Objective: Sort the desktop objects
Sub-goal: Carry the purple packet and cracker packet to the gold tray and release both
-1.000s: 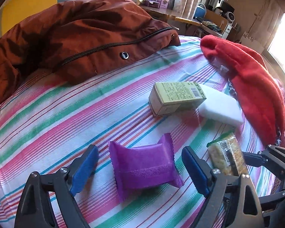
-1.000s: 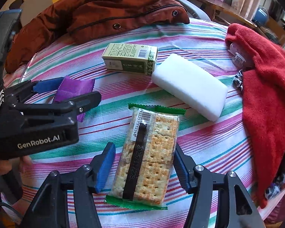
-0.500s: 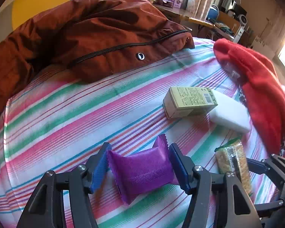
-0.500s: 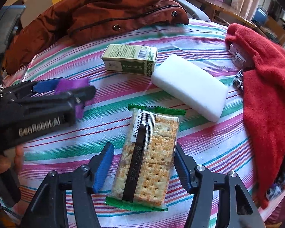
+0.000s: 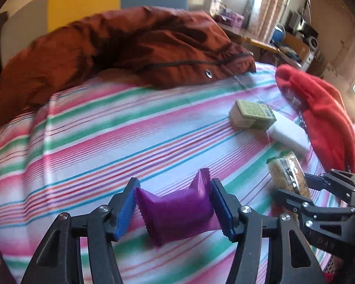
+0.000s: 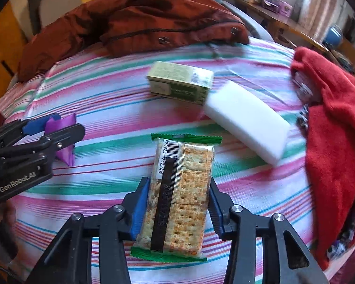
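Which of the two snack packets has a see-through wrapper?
The cracker packet in the right gripper: its crackers show through. The purple packet is opaque.

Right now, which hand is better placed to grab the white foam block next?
Right, marginally. The white rectangular foam block lies on its side, just beyond the right gripper. Both grippers are loaded: right has just closed on the clear-wrapped cracker pack, left gripper on the purple foil sachet.

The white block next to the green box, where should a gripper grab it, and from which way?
Probably across its two long sides, near the middle, coming down from above. The white block lies flat on the striped cloth and looks narrower across than along. One end touches the green box, and the red towel lies close to its other end, so the ends look crowded.
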